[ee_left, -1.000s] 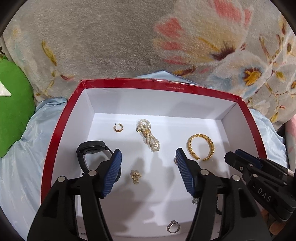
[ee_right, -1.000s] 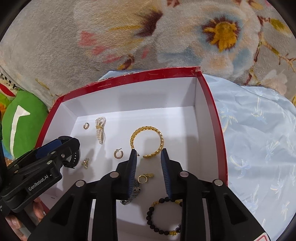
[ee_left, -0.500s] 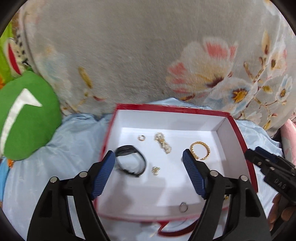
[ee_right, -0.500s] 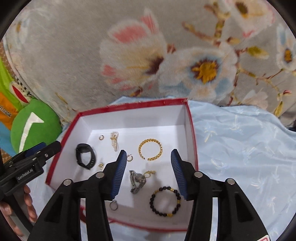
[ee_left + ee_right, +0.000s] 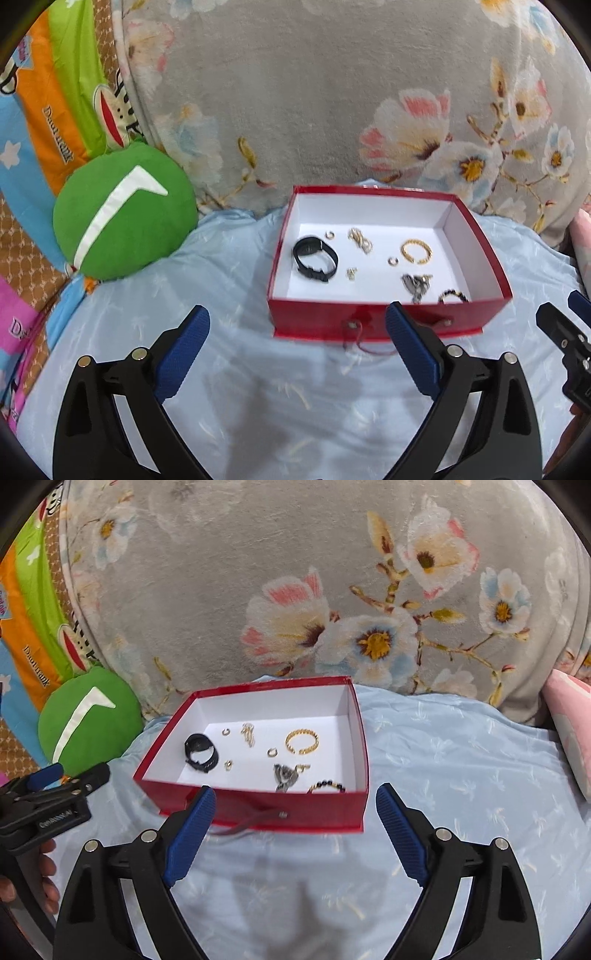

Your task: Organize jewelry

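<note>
The left gripper (image 5: 297,326) has ribbed blue pads (image 5: 183,354) on glossy black arms; its jaws have just been opening and stand spread wide, with only cloth between them. The right gripper (image 5: 295,805) is built the same, its jaws also just opened wide, and nothing is held — the front wall of the red box (image 5: 317,814) merely shows through the gap.

Both hover over a pale blue sheet (image 5: 229,295), thin and crinkled, printed with small white sprigs. In the left wrist view the shallow rectangular box sits at about 1 o'clock from the pads, glossy red outside and matte white inside, with a thin red cord looping from its front wall.

All the jewelry lies on the white floor of the box:
- a black strap-like band (image 5: 315,258), curled into a loop, at 9 o'clock
- a gold chain-link cuff bracelet (image 5: 416,251), an open circle, at 2 o'clock
- a short pearl cluster (image 5: 360,240) at 12 o'clock
- small gold hoops scattered near the middle
- a dark bead bracelet (image 5: 453,296) and a tangled silvery piece (image 5: 415,286) near the front wall, toward 5 o'clock

Behind the box rises a plush grey blanket (image 5: 314,110) with soft pink and cream flowers. At 9 o'clock rests a round green cushion (image 5: 122,210) with a white angled stripe.
</note>
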`<state>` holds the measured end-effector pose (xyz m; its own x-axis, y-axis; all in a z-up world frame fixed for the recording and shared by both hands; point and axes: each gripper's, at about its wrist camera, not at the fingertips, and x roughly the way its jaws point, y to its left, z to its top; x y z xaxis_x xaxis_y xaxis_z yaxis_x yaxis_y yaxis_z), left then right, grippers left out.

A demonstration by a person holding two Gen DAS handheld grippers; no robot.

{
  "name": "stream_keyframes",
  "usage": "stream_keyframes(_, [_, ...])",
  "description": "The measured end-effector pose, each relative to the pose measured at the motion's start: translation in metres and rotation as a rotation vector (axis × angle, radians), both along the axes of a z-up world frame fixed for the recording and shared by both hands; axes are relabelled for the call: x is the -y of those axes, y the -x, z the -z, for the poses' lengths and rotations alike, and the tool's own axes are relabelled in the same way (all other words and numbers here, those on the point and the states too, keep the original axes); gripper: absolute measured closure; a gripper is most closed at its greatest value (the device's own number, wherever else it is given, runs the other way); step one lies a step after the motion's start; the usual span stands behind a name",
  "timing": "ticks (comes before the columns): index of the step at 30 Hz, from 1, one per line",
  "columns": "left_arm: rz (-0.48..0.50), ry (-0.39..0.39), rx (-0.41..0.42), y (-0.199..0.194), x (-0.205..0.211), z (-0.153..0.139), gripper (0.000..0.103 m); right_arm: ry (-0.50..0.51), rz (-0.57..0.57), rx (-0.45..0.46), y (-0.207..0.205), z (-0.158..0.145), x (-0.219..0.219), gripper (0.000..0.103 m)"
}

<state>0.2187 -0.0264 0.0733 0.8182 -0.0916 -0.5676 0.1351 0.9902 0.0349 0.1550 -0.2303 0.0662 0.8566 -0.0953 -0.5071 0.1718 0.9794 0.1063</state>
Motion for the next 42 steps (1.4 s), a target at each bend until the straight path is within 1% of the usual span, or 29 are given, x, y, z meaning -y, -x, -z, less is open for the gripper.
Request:
stream_keyframes(3, [-0.020,0.037,-0.052,0.007,-0.001,0.013,0.009,0.014,0.013,-0.016,0.013,0.008,-0.011,0.017])
stream_keyframes(6, [-0.038,0.046,-0.084,0.012,0.002,0.024,0.009,0.019,0.022,-0.029,0.019,0.014,-0.016,0.017])
stream_keyframes(14, [-0.060,0.049,-0.119,0.023,0.005,0.039,0.009,-0.024,0.024,-0.091,0.028,0.035,-0.023,0.017])
stream_keyframes(19, [-0.063,0.030,-0.127,0.026,0.010,0.044,0.009,-0.021,0.015,-0.104,0.027,0.040,-0.028,0.017])
stream_keyframes(28, [-0.064,0.016,-0.103,0.028,0.013,0.043,0.009,0.001,0.006,-0.110,0.023,0.040,-0.036,0.017])
stream_keyframes(42, [-0.069,-0.010,-0.114,0.015,0.013,0.041,0.009,-0.005,-0.005,-0.124,0.008,0.037,-0.040,0.017])
